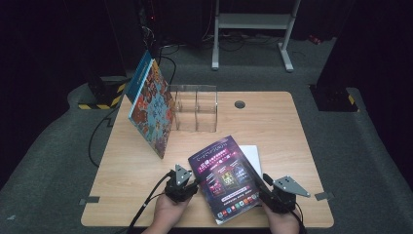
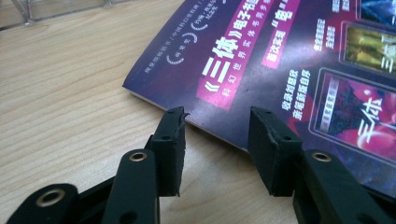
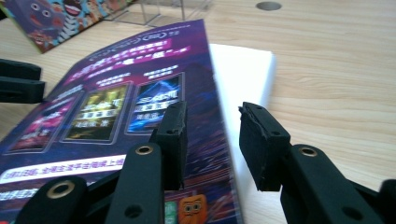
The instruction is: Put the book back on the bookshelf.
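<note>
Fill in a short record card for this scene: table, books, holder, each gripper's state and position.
table: light wood, round hole at the far side
lying book: purple cover, flat, atop white sheets
standing book: colourful, tilted against clear holder
left gripper: open, jaws at purple book's left edge
right gripper: open, jaws at its right edge

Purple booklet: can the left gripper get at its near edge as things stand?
Probably yes: the left gripper is open, its fingers right at the purple booklet edge, nothing between them.
</note>
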`<state>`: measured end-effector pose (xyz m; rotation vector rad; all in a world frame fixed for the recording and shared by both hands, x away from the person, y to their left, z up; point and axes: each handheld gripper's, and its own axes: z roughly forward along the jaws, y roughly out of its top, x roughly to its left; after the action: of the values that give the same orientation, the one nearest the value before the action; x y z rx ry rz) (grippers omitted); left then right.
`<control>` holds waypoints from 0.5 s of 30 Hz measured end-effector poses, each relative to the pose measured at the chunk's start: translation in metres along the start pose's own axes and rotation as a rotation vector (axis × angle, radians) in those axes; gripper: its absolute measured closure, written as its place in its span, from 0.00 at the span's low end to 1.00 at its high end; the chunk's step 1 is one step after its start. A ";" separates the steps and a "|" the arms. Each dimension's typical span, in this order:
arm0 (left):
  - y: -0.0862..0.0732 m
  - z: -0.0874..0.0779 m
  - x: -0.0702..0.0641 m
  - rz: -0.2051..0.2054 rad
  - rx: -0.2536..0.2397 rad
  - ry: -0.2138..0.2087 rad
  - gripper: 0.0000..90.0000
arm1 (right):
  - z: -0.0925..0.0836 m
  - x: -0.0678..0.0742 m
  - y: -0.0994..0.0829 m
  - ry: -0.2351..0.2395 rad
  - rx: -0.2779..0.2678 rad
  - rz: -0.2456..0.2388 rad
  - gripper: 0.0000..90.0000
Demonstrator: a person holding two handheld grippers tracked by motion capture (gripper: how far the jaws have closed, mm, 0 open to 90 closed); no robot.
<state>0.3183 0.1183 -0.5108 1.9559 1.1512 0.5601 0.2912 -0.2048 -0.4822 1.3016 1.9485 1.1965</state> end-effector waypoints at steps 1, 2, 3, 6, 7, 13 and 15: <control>0.000 0.001 -0.001 0.000 0.004 0.003 0.62 | -0.001 -0.003 0.001 0.013 0.007 0.001 0.67; 0.000 0.001 -0.001 0.000 0.004 0.003 0.62 | -0.001 -0.003 0.001 0.013 0.007 0.001 0.67; -0.001 0.001 -0.002 0.008 0.006 0.007 0.62 | 0.000 -0.004 0.003 0.016 0.012 -0.004 0.67; -0.003 -0.001 -0.003 0.017 0.018 0.010 0.62 | 0.001 -0.006 0.007 0.028 0.018 -0.015 0.67; -0.005 -0.002 -0.003 0.015 0.021 0.006 0.62 | 0.004 -0.007 0.010 0.034 0.020 -0.026 0.67; -0.012 -0.002 -0.006 0.024 0.051 0.011 0.63 | 0.018 -0.010 0.012 0.040 0.050 -0.032 0.65; -0.009 0.002 -0.004 0.006 0.065 0.007 0.63 | 0.023 -0.009 0.012 0.036 0.060 -0.041 0.65</control>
<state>0.3131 0.1163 -0.5190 2.0145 1.1811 0.5395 0.3182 -0.2024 -0.4837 1.2717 2.0417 1.1574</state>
